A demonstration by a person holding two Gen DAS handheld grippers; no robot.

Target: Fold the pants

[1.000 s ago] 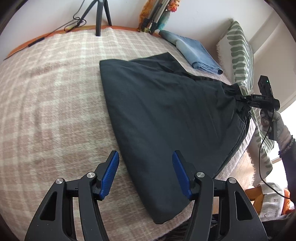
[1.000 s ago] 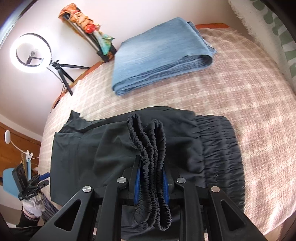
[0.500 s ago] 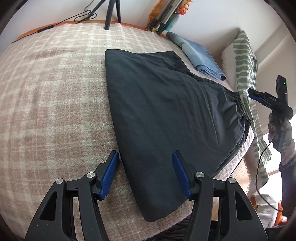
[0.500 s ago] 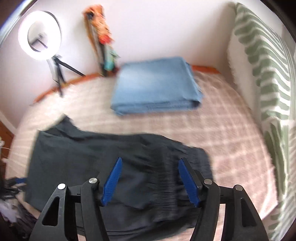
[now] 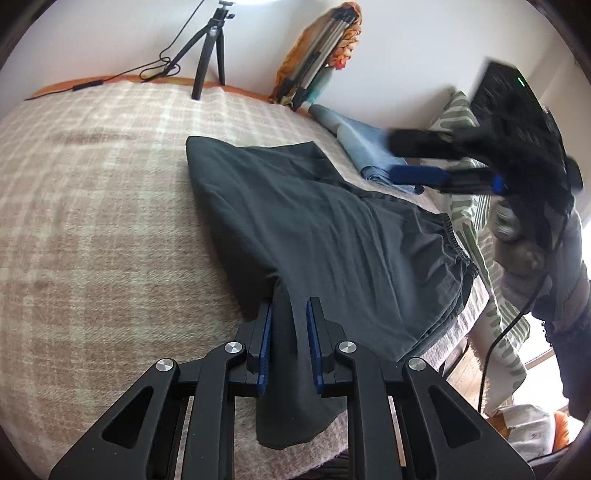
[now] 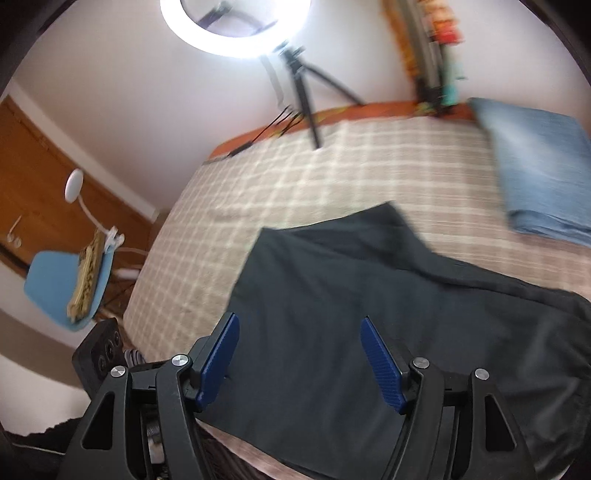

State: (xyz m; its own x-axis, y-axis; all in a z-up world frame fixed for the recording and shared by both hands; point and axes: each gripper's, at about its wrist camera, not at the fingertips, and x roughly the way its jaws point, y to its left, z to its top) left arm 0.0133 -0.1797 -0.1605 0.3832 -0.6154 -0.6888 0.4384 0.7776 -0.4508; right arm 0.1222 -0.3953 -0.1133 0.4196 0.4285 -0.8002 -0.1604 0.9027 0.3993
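Dark charcoal pants (image 5: pixel 314 229) lie spread on a plaid bedspread (image 5: pixel 92 221), their elastic waistband (image 5: pixel 458 251) toward the right. My left gripper (image 5: pixel 290 306) is at the pants' near edge. Its jaws are closing, and a raised fold of the fabric is pinched between the blue pads. In the left wrist view my right gripper (image 5: pixel 399 157) is a blur in the air at the upper right, over the far side of the pants. Its own view shows the right gripper (image 6: pixel 298 319) above the pants (image 6: pixel 351 295), its jaws wide and still opening, with nothing gripped.
Folded blue jeans (image 5: pixel 365 147) (image 6: pixel 539 166) lie at the far side of the bed. A ring light on a tripod (image 6: pixel 236 22) stands at the back edge. A green-striped pillow (image 5: pixel 465 206) is at the right. A blue chair (image 6: pixel 62 280) stands beside the bed.
My left jaws came together on the pants' near edge. My right gripper let go of the bunched waistband, opened wide and swung across over the pants.
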